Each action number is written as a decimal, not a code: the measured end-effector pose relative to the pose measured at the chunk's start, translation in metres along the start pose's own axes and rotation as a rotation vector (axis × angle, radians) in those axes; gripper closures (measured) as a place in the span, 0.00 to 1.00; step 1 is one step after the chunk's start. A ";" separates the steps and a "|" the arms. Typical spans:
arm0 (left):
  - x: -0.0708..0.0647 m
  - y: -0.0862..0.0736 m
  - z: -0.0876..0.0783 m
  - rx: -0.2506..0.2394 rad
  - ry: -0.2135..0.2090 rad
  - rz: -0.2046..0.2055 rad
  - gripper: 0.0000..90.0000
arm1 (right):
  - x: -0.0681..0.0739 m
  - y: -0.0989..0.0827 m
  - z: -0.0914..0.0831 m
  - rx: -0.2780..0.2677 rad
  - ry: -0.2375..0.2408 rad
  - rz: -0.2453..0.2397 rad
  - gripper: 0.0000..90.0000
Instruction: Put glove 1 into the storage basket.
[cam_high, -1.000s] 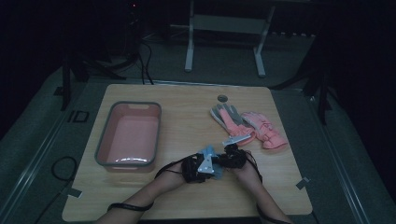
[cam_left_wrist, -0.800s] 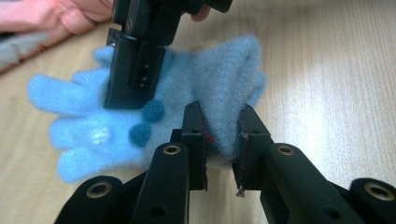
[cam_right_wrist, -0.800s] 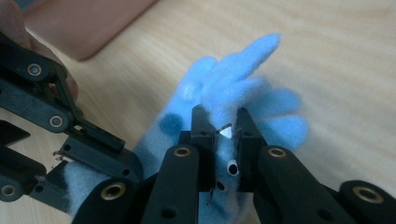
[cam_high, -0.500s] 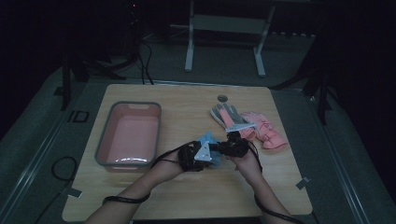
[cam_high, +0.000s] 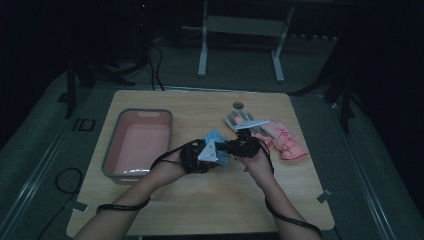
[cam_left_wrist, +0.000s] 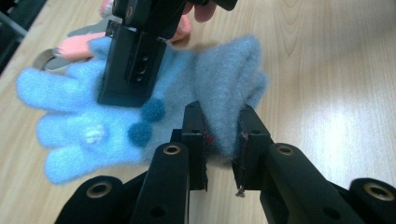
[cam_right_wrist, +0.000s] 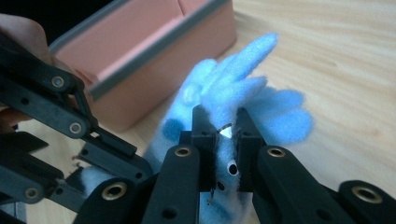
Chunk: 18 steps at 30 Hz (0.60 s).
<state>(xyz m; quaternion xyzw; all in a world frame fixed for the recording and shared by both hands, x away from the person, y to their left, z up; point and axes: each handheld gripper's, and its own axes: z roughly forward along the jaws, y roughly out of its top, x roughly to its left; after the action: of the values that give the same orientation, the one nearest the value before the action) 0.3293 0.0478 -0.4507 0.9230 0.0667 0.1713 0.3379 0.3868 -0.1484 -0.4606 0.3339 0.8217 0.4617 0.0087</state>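
A fluffy light blue glove (cam_left_wrist: 84, 126) with dark blue dots hangs between both grippers just above the wooden table (cam_high: 210, 200). My left gripper (cam_left_wrist: 223, 128) is shut on a fold of its cuff end. My right gripper (cam_right_wrist: 224, 126) is shut on the glove (cam_right_wrist: 266, 112) near its palm, with the glove's fingers sticking out beyond the jaws. In the high view the left gripper (cam_high: 200, 156) and the right gripper (cam_high: 243, 146) face each other at the table's middle, with the blue glove (cam_high: 216, 136) bunched between them.
A pink tray (cam_high: 114, 150) with a grey rim stands left of the hands and close behind the glove in the right gripper view, tray (cam_right_wrist: 154, 60). A grey glove (cam_high: 240, 121) and pink gloves (cam_high: 285, 142) lie to the right. A small round disc (cam_high: 238, 105) lies farther back.
Both hands have risen and moved away from the table's near edge, carrying the blue glove with them. Both grippers have stayed shut on it.
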 end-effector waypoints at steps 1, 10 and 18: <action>0.001 0.000 -0.002 0.002 0.004 0.000 0.86 | 0.002 0.004 0.001 -0.001 -0.001 -0.004 0.92; 0.013 -0.008 -0.026 0.010 0.040 -0.014 0.86 | 0.015 0.032 0.012 -0.012 0.021 -0.030 0.92; 0.021 -0.024 -0.042 0.024 0.059 -0.033 0.86 | 0.027 0.049 0.032 -0.003 0.053 -0.049 0.92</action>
<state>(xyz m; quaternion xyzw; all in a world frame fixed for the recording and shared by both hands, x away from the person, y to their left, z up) 0.3330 0.0963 -0.4302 0.9203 0.0941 0.1921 0.3276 0.4025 -0.0921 -0.4329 0.3011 0.8289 0.4715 -0.0011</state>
